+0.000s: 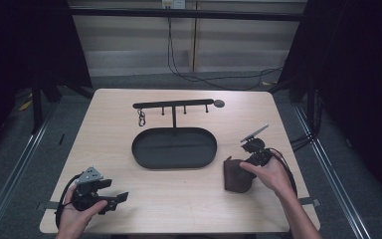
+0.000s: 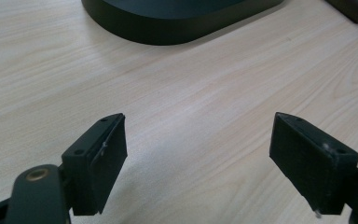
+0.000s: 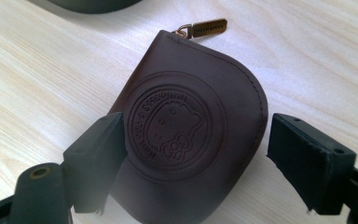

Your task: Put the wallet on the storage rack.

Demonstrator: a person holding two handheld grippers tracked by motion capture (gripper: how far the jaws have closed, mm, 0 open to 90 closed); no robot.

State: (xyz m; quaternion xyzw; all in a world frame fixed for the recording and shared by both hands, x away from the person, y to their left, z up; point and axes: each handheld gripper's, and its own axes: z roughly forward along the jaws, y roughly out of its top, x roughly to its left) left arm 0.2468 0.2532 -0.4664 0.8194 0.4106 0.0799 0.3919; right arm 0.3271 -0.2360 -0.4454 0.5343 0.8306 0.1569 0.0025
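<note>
Pouch (image 3: 193, 126), brown leather w/ embossed round logo and a gold zip pull (image 3: 205, 28), lies flat on the bench (image 1: 129, 199) at the person's right, just off the right end of the black oval tray (image 1: 174, 148). Right tongs (image 1: 243, 160) sit low over it: jaws spread wide, one each side of the pouch, pads not pressing, so nothing held. Left tongs (image 2: 198, 158) rest at the near left corner, jaws wide apart, only bare wood between them. Behind the tray stands a hook rack (image 1: 174, 104) w/ a small clip (image 1: 142, 118) hanging at its left end.

Step in hand, as judged: lining up a grab on the pouch. Next move prob. needs the right tongs to close on both edges, square to it, then lift w/o letting the soft leather fold or slip.
</note>
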